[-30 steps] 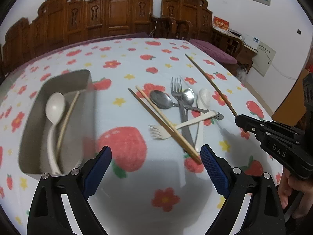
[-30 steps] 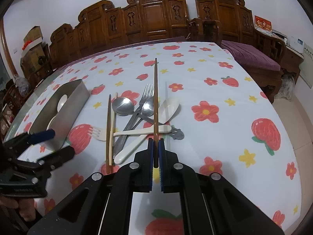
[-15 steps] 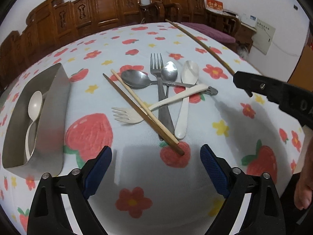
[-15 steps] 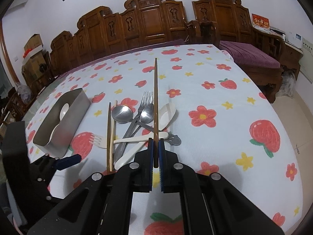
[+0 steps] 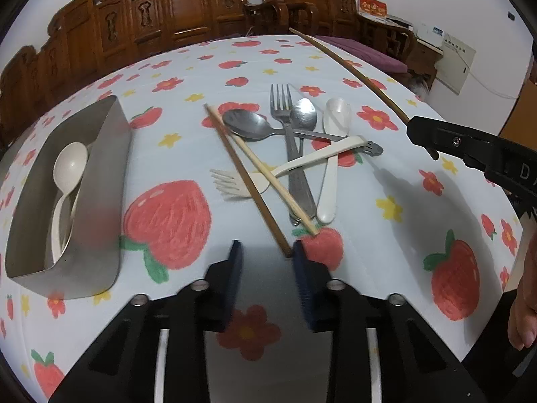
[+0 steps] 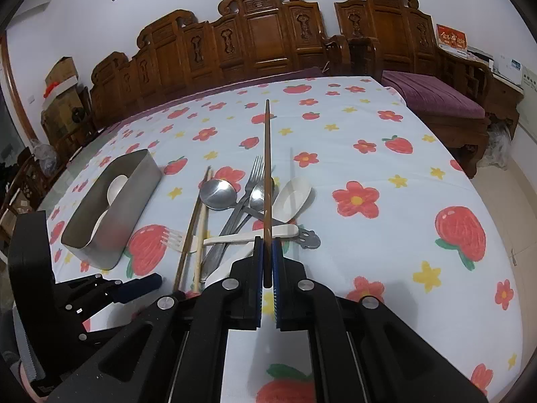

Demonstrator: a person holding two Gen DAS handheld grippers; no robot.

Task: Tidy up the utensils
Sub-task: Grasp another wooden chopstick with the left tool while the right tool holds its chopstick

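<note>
A pile of utensils lies mid-table: a dark chopstick [image 5: 250, 183] and a pale chopstick [image 5: 268, 176], a metal fork [image 5: 290, 141], two metal spoons [image 5: 250, 126], a white spoon [image 5: 332, 154] and a white plastic fork [image 5: 278, 173]. My left gripper [image 5: 266, 252] is half closed, its fingers either side of the dark chopstick's near end, not clamped. My right gripper [image 6: 265, 262] is shut on a brown chopstick [image 6: 267, 168] held above the pile; it also shows in the left wrist view [image 5: 352, 70]. A metal bin [image 5: 90, 201] at left holds a white spoon [image 5: 68, 168].
The table has a strawberry-and-flower cloth [image 5: 167, 221]. Carved wooden chairs [image 6: 268, 33] line the far edge. A purple-cushioned bench [image 6: 436, 100] stands off the right side. The table's right edge [image 6: 486, 208] drops to the floor.
My left gripper moved forward and down to the chopsticks' near ends and its jaws narrowed from wide open. My right gripper kept holding the brown chopstick, lifted slightly.
</note>
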